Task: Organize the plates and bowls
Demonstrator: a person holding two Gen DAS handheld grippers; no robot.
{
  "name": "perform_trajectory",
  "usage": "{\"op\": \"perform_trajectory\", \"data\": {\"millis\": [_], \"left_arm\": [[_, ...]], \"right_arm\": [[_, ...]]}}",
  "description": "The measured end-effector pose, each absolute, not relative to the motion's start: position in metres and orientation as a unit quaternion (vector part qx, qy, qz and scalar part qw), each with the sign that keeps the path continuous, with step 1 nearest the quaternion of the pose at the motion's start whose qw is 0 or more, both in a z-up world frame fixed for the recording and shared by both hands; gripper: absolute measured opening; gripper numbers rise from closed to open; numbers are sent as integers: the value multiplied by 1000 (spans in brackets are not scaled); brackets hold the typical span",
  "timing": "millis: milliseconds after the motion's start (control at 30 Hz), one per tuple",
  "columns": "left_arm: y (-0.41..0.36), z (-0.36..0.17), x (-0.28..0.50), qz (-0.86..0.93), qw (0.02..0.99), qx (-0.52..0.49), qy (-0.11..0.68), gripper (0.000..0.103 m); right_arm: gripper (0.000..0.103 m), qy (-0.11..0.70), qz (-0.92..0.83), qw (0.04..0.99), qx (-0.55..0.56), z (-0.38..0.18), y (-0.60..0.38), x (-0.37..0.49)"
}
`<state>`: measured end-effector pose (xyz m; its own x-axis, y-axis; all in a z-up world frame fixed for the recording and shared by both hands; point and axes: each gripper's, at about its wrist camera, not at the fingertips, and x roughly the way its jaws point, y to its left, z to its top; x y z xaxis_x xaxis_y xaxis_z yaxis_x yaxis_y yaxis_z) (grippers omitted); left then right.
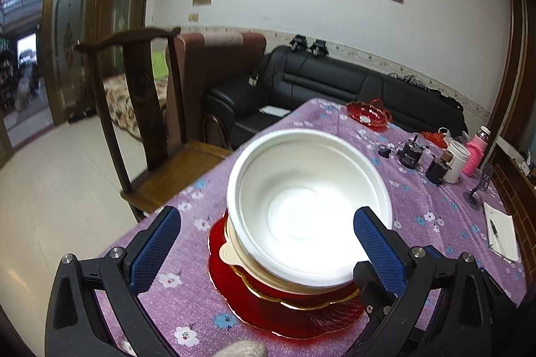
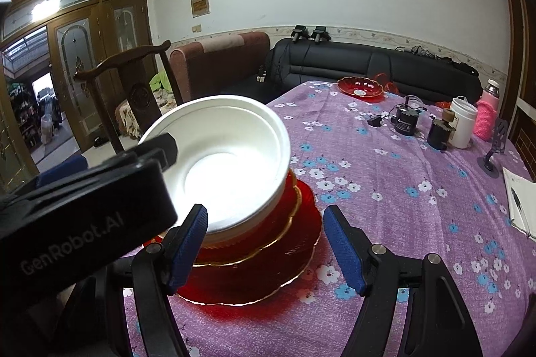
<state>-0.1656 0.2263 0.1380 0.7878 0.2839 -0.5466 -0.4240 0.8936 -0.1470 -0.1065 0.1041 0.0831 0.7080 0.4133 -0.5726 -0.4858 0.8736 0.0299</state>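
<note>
A white bowl sits tilted on top of a stack near the table's left edge. Under it lie a cream dish and red gold-rimmed plates. My left gripper is open wide; one finger reaches over the bowl's rim and the other stands well outside it, with no pad pressing. My right gripper is open just before the stack, its left pad close by the bowl's underside. A second red dish rests at the table's far end.
A purple flowered cloth covers the table. At the far right stand a white jar, a pink bottle, dark small containers and a notebook with a pen. A wooden chair stands by the left edge.
</note>
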Motion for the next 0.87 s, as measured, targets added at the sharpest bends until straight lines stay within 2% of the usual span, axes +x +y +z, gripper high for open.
{"op": "perform_trajectory", "data": {"millis": [433,867], "left_arm": [[248,127,-160,176,929,-159,284,103],[272,133,-152,180,920,-184,297,103]], "right_arm": [[81,295,249,918,-96,81,131,-109],[81,302,259,915,-69,84,125,-103]]}}
